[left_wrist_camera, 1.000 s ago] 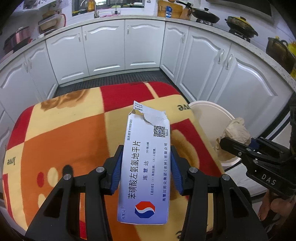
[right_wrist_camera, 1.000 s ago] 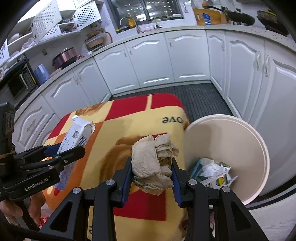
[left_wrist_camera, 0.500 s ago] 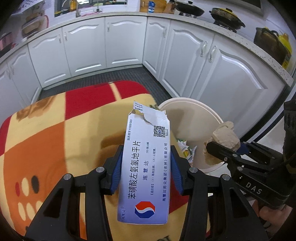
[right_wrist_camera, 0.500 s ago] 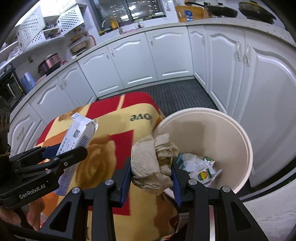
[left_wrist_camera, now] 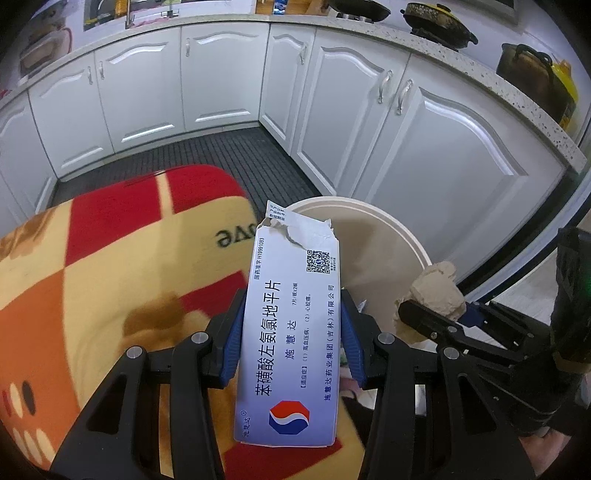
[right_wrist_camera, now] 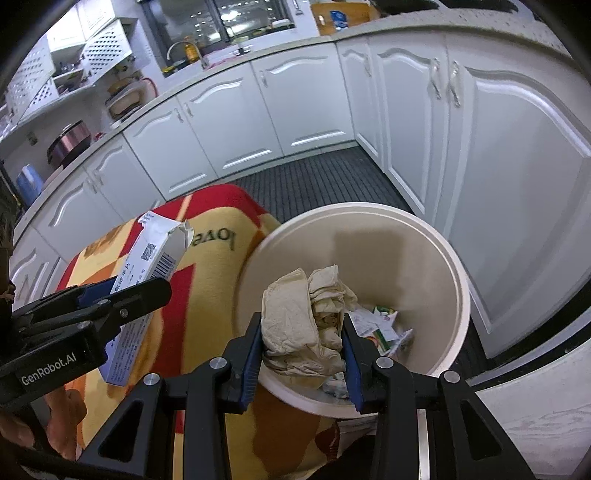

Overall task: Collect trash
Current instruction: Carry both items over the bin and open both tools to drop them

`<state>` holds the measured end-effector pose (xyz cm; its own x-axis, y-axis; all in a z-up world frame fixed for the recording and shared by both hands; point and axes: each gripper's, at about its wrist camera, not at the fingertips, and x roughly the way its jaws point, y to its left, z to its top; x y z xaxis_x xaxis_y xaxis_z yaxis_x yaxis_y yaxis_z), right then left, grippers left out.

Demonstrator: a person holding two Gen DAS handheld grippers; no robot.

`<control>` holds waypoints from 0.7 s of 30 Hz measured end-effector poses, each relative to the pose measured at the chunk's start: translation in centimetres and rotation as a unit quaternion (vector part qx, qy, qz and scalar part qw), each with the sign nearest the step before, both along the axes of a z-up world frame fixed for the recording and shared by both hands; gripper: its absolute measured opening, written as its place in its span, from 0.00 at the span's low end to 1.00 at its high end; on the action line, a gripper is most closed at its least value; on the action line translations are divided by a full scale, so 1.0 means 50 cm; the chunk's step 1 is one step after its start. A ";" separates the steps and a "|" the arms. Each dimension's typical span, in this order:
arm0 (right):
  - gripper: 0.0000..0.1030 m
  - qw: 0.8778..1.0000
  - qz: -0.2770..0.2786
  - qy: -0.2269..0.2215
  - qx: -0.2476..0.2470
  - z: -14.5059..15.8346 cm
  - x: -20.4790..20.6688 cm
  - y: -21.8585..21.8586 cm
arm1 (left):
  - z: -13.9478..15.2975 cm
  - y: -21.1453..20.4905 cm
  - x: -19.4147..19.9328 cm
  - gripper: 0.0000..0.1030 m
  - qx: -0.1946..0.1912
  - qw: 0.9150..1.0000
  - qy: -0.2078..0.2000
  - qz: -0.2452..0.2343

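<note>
My left gripper is shut on a torn white medicine box with Chinese print, held above the blanket's right edge beside the bin. The box also shows in the right wrist view. My right gripper is shut on a crumpled beige tissue, held over the near rim of the cream round trash bin. The tissue also shows in the left wrist view, and so does the bin. Paper wrappers lie at the bin's bottom.
A red, orange and yellow blanket covers the table left of the bin. White kitchen cabinets curve around the back and right. A dark ribbed mat covers the floor beyond. Pots stand on the counter.
Both grippers have moved right, from over the blanket toward the bin. The tissue now hangs over the bin's near rim and the box is at the blanket's edge. Both grips are unchanged.
</note>
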<state>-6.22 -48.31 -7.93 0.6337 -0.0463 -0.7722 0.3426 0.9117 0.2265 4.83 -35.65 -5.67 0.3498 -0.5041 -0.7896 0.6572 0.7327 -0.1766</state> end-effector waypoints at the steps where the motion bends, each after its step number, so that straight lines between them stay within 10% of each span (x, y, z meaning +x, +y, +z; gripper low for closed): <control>1: 0.35 1.000 -0.002 0.002 0.000 -0.003 0.000 -0.006 | -0.002 -0.007 0.002 0.43 -0.001 1.000 0.003 0.000; 21: 0.36 0.999 -0.023 0.030 0.016 -0.055 0.019 -0.063 | -0.045 -0.068 0.031 0.44 0.004 0.999 0.039 0.008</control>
